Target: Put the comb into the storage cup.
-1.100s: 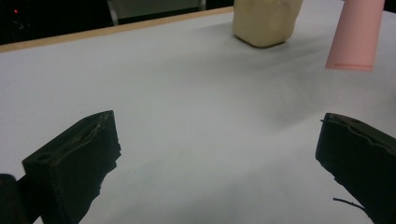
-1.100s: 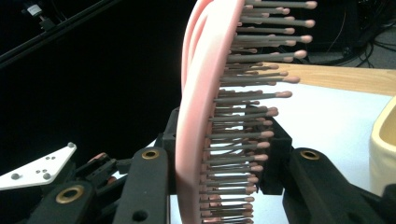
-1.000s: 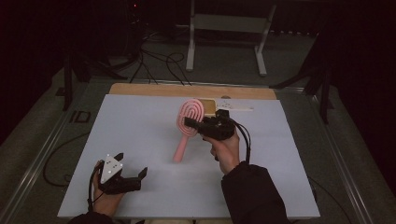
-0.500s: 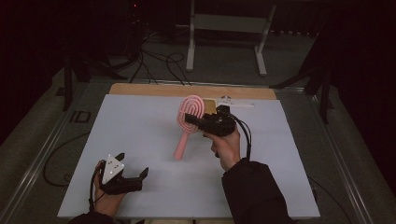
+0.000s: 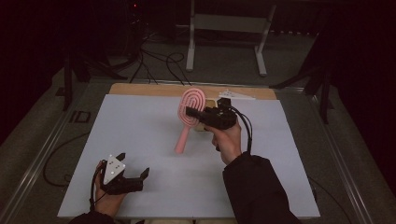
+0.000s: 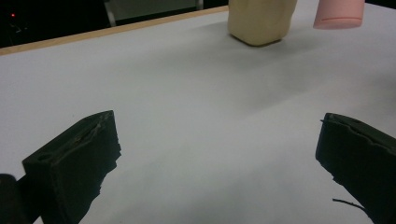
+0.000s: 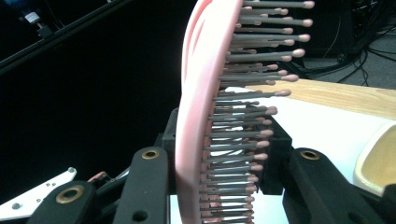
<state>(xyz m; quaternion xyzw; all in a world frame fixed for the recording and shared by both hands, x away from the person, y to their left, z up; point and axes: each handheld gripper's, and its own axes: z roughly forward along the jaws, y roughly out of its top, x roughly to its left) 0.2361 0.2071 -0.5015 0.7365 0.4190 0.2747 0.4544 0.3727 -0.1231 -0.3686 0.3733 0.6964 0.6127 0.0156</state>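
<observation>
Nearest the person, the left gripper point(image 5: 133, 175) rests low on the white table sheet point(image 5: 140, 130), held in a hand at the near left, its black jaws spread wide with nothing between them. The left gripper view confirms bare white sheet between those jaws, and farther off it shows the base of a cream-coloured rounded block point(image 6: 259, 21) and the blunt end of a pink handle point(image 6: 338, 13) above the sheet. Farther out, near the table's middle, the right gripper point(image 5: 194, 112) is clamped on a pink plastic oval hairbrush point(image 5: 191, 105), lifted off the sheet with its handle slanting down toward the person. The right gripper view adds what the high view cannot: the brush point(image 7: 201, 116) stands edge-on between the jaws, its grey pink-tipped bristles point(image 7: 252, 84) pointing right. Beyond lies the table's wooden edge strip point(image 5: 140, 88).
</observation>
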